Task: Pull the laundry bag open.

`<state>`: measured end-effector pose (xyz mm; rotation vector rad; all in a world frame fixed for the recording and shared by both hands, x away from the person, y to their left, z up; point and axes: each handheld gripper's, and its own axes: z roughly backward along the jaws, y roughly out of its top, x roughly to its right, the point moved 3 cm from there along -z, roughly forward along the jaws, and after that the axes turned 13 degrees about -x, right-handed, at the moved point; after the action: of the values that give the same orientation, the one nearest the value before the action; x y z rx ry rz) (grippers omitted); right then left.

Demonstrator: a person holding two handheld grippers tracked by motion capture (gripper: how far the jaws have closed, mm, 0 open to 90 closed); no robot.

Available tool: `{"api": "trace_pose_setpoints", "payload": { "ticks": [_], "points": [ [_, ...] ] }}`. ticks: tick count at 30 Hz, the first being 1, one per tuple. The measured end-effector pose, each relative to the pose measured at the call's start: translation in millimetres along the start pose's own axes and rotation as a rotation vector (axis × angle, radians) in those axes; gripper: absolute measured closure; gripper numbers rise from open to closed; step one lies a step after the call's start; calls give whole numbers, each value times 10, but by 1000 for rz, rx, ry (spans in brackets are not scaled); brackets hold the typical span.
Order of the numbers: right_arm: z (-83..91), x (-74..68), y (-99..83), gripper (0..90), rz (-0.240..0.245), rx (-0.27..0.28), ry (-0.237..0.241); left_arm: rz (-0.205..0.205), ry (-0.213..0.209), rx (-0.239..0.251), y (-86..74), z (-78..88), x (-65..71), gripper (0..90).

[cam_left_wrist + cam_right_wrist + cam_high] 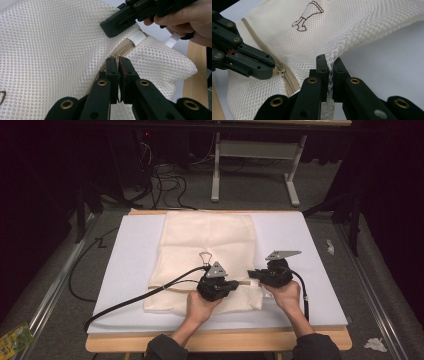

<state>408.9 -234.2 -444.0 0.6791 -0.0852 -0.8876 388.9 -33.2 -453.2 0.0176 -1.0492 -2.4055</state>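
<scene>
With both black two-jaw grippers down at its near end, the cream-white mesh laundry bag (207,255) lies flat on the white foam board (130,265) that covers the wooden table (215,342), long axis running away from the person. Landmark is the bag's beige zipper (287,80), which crosses the bag near its near edge. Left gripper (218,287) sits on the bag right at the zipper line, toward the middle – in its own view the jaws are pressed together with the tips on the zipper track (117,53), and in the right gripper view they meet at the zipper slider (280,71), so it reads as clamped on the slider or pull; the pull itself is hidden between the tips. Right gripper (257,276) is at the zipper's right end, on the bag's edge – jaws closed with a fold of mesh pinched between them (330,75). From the left gripper view, its tip sits just above a small white fabric tab (137,38) at the zipper end, with the person's right hand (185,20) around the body. Left hand (200,307) comes in from the near side of the zipper. Farther up the bag from the zipper there's a brown outline print (308,16) – can't tell what it depicts. Black cable (140,297) trails from the left gripper off to the left across the board.
</scene>
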Motion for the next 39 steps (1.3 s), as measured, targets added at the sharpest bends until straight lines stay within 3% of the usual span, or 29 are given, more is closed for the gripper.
{"api": "trace_pose_setpoints", "payload": {
  "ticks": [20, 39],
  "points": [
    [6, -20, 18, 880, 13, 3, 9, 18, 4, 5, -36, 79, -52, 871],
    [35, 12, -9, 880, 9, 12, 5, 29, 35, 16, -81, 176, -109, 871]
  ]
}}
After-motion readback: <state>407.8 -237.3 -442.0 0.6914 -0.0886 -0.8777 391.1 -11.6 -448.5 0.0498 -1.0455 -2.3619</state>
